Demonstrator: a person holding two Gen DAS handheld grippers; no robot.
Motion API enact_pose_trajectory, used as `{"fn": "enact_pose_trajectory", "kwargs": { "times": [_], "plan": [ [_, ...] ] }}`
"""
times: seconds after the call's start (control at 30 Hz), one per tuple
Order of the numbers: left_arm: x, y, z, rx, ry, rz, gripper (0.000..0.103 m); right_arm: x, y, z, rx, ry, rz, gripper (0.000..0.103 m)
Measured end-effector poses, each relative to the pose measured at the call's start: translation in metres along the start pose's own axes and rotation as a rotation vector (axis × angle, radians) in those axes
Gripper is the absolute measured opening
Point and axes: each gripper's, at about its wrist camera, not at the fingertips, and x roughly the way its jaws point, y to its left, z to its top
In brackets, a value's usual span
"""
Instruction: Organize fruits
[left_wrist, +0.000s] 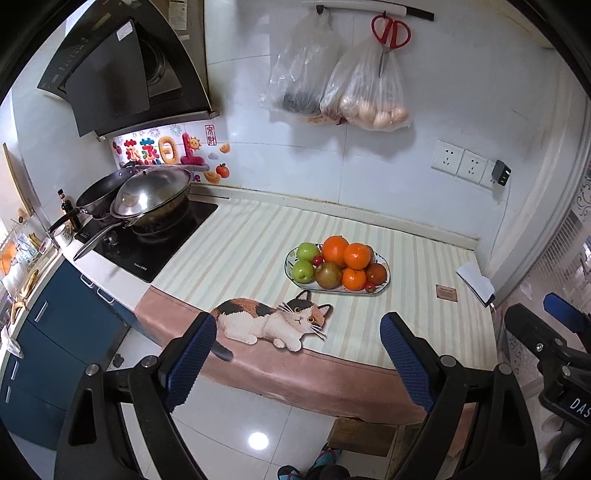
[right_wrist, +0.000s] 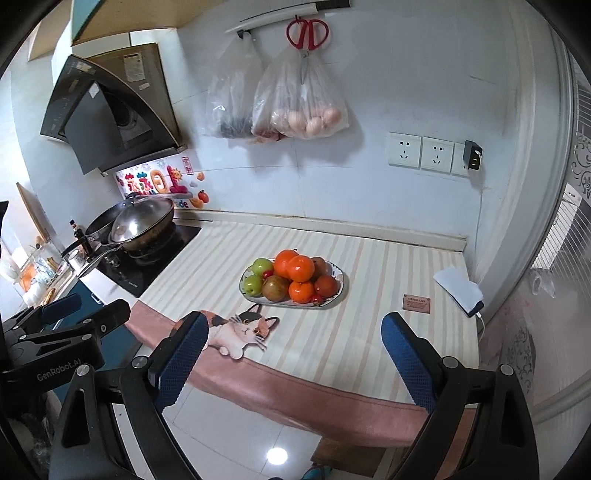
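Note:
An oval white plate (left_wrist: 384, 266) (right_wrist: 341, 284) sits on the striped cloth in the middle of the counter, piled with oranges (left_wrist: 335, 250) (right_wrist: 301, 268), two green apples (left_wrist: 303, 270) (right_wrist: 262, 266), a brownish fruit (left_wrist: 328, 275) (right_wrist: 275, 288) and small red fruits. My left gripper (left_wrist: 299, 328) hangs open in front of the counter's near edge, well short of the plate, with nothing between its fingers. My right gripper (right_wrist: 295, 328) is also open and empty, held back from the counter edge. Each gripper shows at the side of the other's view.
A hob with a lidded wok (left_wrist: 155, 195) (right_wrist: 142, 221) and a pan stands at the left. Plastic bags and red scissors (left_wrist: 389, 35) (right_wrist: 307, 35) hang on the wall. A white device (left_wrist: 476, 282) (right_wrist: 460, 290) and a brown card (right_wrist: 417, 303) lie at the counter's right. A cat-shaped mat (left_wrist: 273, 321) lies near the front edge.

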Motion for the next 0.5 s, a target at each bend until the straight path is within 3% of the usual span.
{"fn": "enact_pose_trajectory", "kwargs": {
  "times": [0.3, 0.4, 0.5],
  "plan": [
    [0.005, 0.010, -0.006, -0.008, 0.021, 0.006, 0.091, 0.001, 0.010, -0.004, -0.002, 0.013, 0.003, 0.100],
    [0.016, 0.011, -0.002, -0.005, 0.038, 0.016, 0.100, 0.014, 0.012, 0.002, -0.006, 0.012, -0.008, 0.100],
    [0.029, 0.012, 0.003, -0.010, 0.036, 0.034, 0.101, 0.032, 0.015, 0.009, -0.014, 0.020, -0.016, 0.100]
  ]
}}
